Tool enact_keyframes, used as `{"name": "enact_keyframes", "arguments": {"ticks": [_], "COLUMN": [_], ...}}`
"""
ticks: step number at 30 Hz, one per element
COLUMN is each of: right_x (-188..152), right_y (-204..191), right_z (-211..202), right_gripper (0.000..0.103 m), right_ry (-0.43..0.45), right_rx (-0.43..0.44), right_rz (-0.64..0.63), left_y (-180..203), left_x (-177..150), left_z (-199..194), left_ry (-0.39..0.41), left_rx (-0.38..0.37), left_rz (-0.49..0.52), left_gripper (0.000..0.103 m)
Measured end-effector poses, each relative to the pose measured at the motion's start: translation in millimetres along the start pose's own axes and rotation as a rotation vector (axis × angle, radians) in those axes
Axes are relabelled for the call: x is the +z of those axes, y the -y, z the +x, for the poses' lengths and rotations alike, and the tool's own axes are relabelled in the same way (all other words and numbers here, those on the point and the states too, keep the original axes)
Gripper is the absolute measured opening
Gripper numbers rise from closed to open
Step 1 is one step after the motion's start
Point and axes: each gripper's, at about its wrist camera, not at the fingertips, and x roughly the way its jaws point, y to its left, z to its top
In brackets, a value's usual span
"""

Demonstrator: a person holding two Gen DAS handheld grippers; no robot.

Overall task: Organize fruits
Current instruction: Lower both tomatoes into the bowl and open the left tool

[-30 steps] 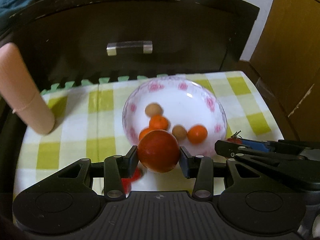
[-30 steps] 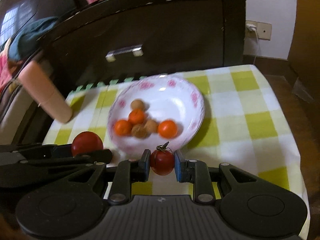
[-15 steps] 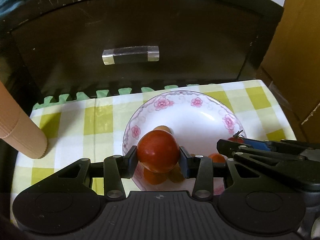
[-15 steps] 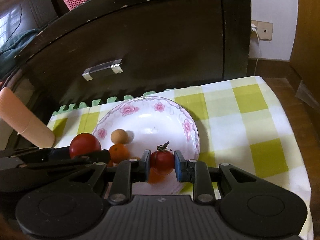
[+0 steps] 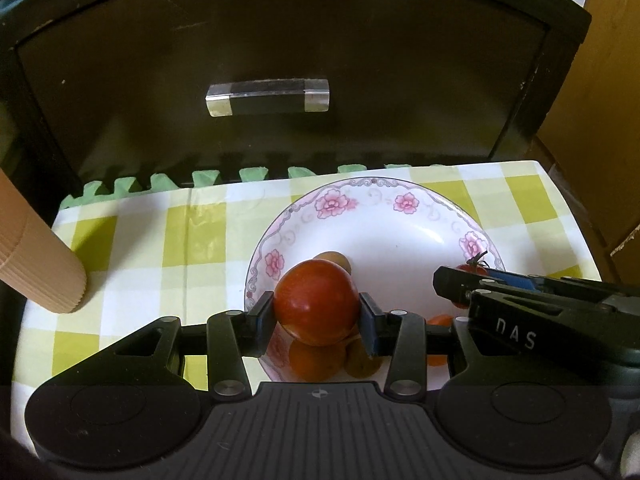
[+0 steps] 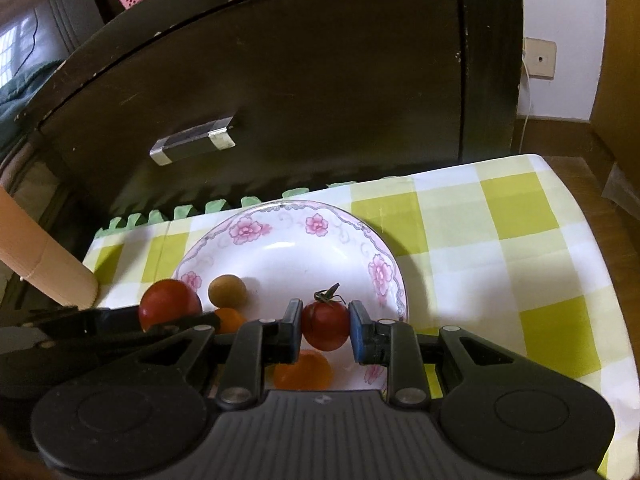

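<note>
Two hand-held grippers hang over the flowered bowl (image 5: 404,208), which sits near the far edge of the table (image 6: 516,216) under its green-and-white checked cloth. The left hand-held gripper (image 5: 316,312) is clamped on a large red tomato (image 5: 316,302), and that tomato hides much of what lies below it: only slivers of an orange fruit (image 5: 316,360) and two brown ones show past its outline. The right hand-held gripper (image 6: 325,326) is clamped on a small red tomato (image 6: 325,324) with its dry stem still on, held above the bowl's near side; beneath it an orange fruit (image 6: 304,372) is half covered by the gripper body. One brown round fruit (image 6: 227,291) lies in the open on the bowl's left side.

Seen from the left wrist, the right gripper's arm crosses the bowl's right rim and bears white letters reading "DAS". At the table's left edge a tan ribbed cylinder (image 5: 38,268) is cut off by the frame. Behind the far edge stands a dark cabinet (image 5: 280,40) with a clear handle (image 5: 267,96).
</note>
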Motion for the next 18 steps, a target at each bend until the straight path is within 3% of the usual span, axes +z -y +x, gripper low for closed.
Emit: {"name": "enact_keyframes", "arguments": {"ticks": [18], "right_x": [1.1], "right_y": [2.9], "right_z": [-0.6], "right_gripper": [0.026], "right_ry": [0.006], "right_rx": [0.013], "right_rz": [0.034], "left_y": [-3.2], "left_x": [2.6], "left_z": [-4.1], "left_ry": [0.021], "left_rx": [0.018], "left_rz": [-0.018], "left_gripper": [0.059]}}
